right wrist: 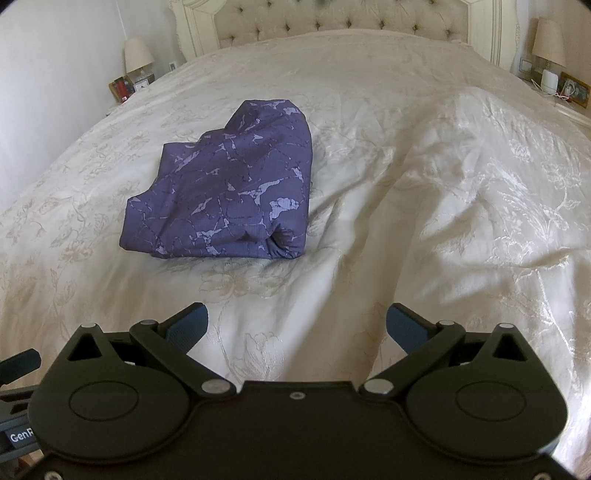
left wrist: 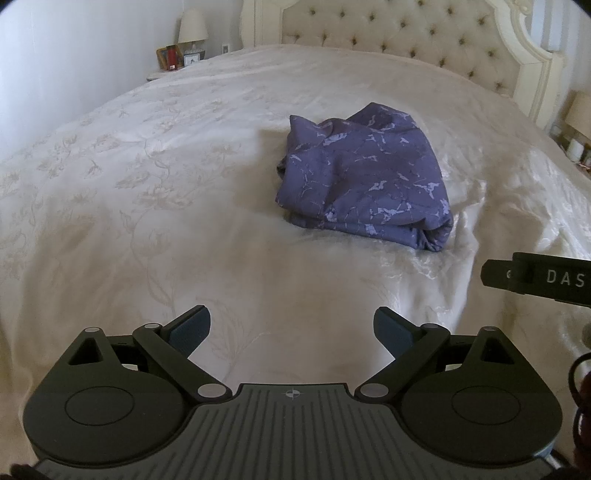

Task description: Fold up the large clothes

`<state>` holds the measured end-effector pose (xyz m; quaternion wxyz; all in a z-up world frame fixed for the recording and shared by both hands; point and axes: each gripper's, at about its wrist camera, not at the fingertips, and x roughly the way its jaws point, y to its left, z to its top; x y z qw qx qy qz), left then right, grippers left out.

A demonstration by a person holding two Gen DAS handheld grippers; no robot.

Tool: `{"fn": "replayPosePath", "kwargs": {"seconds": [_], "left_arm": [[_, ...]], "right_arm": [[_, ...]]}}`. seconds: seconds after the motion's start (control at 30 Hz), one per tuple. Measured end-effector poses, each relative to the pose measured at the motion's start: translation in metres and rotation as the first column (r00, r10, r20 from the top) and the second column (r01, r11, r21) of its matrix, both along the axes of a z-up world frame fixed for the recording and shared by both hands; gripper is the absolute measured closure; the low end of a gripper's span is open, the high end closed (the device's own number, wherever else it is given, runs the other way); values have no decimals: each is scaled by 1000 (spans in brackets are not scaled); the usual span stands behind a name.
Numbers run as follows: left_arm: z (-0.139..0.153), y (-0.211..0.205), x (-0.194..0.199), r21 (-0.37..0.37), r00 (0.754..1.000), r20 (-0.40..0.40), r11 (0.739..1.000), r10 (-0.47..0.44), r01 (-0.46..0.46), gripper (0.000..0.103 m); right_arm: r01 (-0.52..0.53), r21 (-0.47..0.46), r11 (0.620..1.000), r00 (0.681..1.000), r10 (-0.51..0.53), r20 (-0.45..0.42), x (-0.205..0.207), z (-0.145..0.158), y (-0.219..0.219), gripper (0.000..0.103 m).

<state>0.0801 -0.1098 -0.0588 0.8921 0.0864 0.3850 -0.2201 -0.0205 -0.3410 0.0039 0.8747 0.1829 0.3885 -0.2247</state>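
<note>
A purple garment (left wrist: 364, 181) with a pale marbled print lies folded into a thick bundle on the cream bedspread (left wrist: 147, 192). In the right wrist view the same garment (right wrist: 225, 195) sits left of centre, its rolled edge facing me. My left gripper (left wrist: 291, 326) hovers open above the bedspread, well short of the bundle, nothing between its fingers. My right gripper (right wrist: 297, 325) is open too, also back from the garment and holding nothing. Part of the right gripper's body (left wrist: 539, 277) pokes into the left wrist view at the right edge.
The bed fills both views, with a tufted headboard (left wrist: 399, 29) at the far end. A nightstand with a lamp (left wrist: 192, 27) stands at the far left, another lamp (right wrist: 549, 42) and frames at the far right. The bedspread is rumpled into a ridge (right wrist: 480, 166) right of the garment.
</note>
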Motion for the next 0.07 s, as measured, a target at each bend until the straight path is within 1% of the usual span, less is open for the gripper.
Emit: {"fn": "replayPosePath", "kwargs": {"seconds": [0.07], "left_arm": [[0,0,0,0,1000,0,1000,-1,1,7]], "right_arm": [[1,0,1000,1000,-1,0,0,0,1,1]]}}
